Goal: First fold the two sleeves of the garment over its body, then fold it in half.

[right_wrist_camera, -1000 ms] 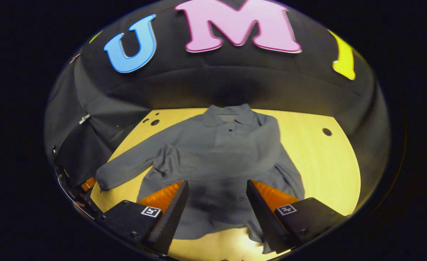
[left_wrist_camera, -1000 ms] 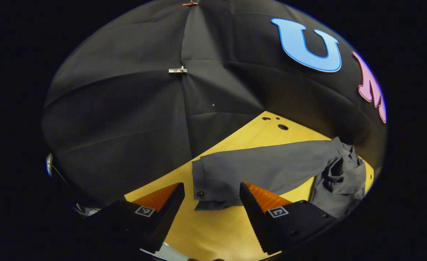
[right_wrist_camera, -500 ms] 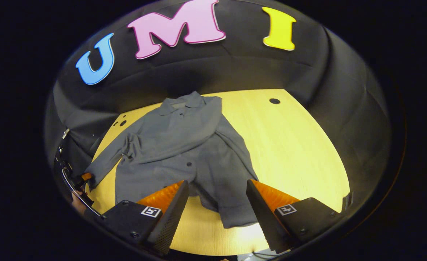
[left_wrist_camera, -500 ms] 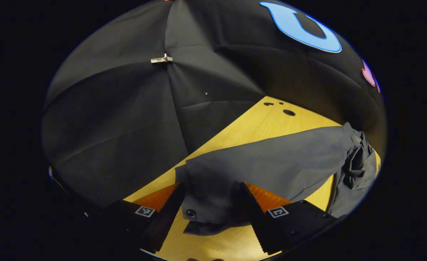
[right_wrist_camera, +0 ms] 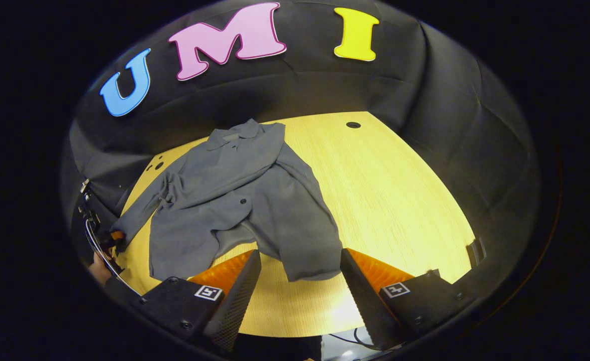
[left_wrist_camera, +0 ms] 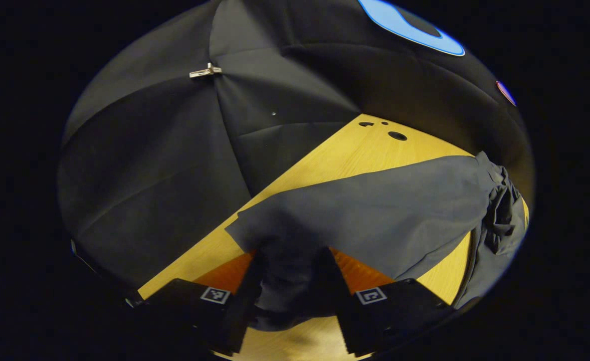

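one sleeve lies over the shirt (right_wrist_camera: pixel 254 200) already. left gripper (left_wrist_camera: pixel 290 296) jaws pinch the other cuff (left_wrist_camera: pixel 279 250); next it must carry that across the body. right gripper (right_wrist_camera: pixel 300 291) jaws wide, empty above the bench (right_wrist_camera: pixel 400 200).

Occlusions and cut-offs at the sleeve grasp.
In the left gripper view, the cuff end of the sleeve (left_wrist_camera: pixel 355 220) sinks between the fingers of the left gripper (left_wrist_camera: pixel 289 296), hiding the contact, so a grip cannot be confirmed; the garment (left_wrist_camera: pixel 500 220) is cut off at the right edge, its body bunched in unreadable folds. In the right gripper view, the left gripper (right_wrist_camera: pixel 113 239) at the far left is too small and dark to read, and the hand (right_wrist_camera: pixel 96 260) holding it is cropped. The table (right_wrist_camera: pixel 400 200) has its near edge hidden behind the right gripper (right_wrist_camera: pixel 300 296).
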A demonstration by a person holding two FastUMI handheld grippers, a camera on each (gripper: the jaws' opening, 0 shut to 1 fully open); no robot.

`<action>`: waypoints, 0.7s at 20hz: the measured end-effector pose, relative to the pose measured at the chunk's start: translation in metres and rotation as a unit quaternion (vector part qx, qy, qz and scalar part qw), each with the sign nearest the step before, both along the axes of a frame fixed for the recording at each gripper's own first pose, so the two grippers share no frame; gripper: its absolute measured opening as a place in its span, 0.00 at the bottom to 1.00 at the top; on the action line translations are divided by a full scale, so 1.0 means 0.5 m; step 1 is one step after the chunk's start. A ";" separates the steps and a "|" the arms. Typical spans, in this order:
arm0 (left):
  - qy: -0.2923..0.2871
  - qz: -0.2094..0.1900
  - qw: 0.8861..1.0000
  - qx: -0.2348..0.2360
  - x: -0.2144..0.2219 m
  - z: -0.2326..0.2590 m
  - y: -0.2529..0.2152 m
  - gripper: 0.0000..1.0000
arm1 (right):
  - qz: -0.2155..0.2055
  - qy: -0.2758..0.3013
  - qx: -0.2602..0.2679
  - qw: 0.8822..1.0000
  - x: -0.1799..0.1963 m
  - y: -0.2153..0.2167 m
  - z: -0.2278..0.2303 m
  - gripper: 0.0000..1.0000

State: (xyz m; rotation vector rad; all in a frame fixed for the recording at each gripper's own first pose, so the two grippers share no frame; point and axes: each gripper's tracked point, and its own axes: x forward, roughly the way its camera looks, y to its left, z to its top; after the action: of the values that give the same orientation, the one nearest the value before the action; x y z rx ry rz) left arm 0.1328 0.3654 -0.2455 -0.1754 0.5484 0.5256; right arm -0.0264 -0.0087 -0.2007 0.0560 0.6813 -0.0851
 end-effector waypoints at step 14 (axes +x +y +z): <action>-0.009 -0.024 0.999 0.032 0.023 0.079 -0.081 0.06 | -0.001 -0.010 0.033 0.999 0.039 -0.010 -0.013 0.99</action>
State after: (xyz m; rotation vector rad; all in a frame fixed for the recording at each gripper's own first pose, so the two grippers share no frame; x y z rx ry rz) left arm 0.1442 0.3248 -0.2060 -0.1059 0.5158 0.4941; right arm -0.0071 -0.0139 -0.2073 0.1205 0.6650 -0.0644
